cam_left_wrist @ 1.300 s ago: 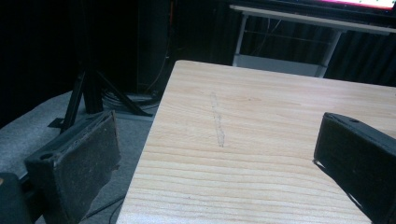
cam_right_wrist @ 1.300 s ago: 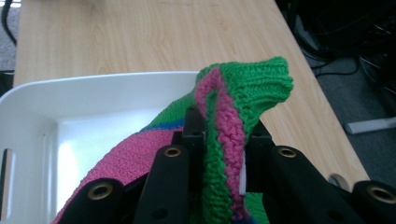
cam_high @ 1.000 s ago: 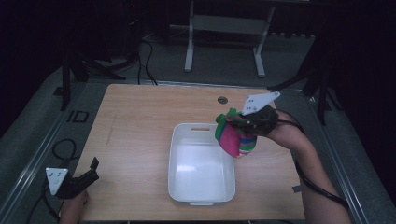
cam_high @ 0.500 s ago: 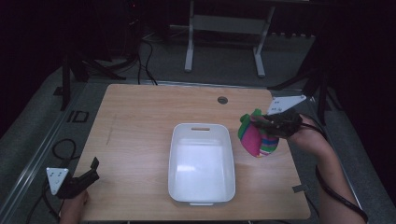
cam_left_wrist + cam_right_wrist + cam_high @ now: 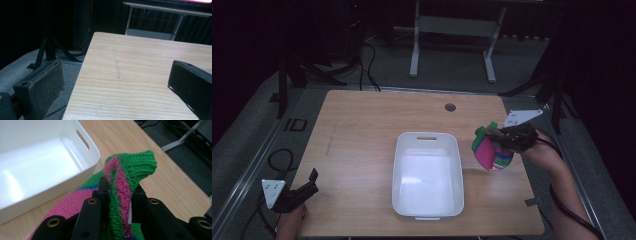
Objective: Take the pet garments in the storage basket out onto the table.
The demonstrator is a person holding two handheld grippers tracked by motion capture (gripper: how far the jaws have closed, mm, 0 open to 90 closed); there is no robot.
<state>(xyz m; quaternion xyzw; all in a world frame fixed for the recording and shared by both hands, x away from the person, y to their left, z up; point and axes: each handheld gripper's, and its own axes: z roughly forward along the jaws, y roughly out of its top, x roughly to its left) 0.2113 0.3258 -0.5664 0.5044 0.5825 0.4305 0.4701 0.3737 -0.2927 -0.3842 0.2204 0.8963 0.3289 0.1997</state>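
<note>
around the table: dark room, grey carpeted floor, black stand legs and cables at the far left, pale metal frame legs behind. pale wood top, rounded corners, fine straight grain, faint long scuff down the left half, small round grommet near the far edge. at centre, white plastic bin: rectangular, glossy, rounded walls, slot handle in the far end, nothing inside. just right of the bin, knitted piece: chunky ribbed yarn, pink and green stripes with some blue, bunched into a hanging lump above the wood. right gripper: matte black jaws pressed together, pinching a folded green-and-pink edge of the knit. left gripper at the near left corner: rubbery black pads spread wide, nothing between them, bare wood ahead.
</note>
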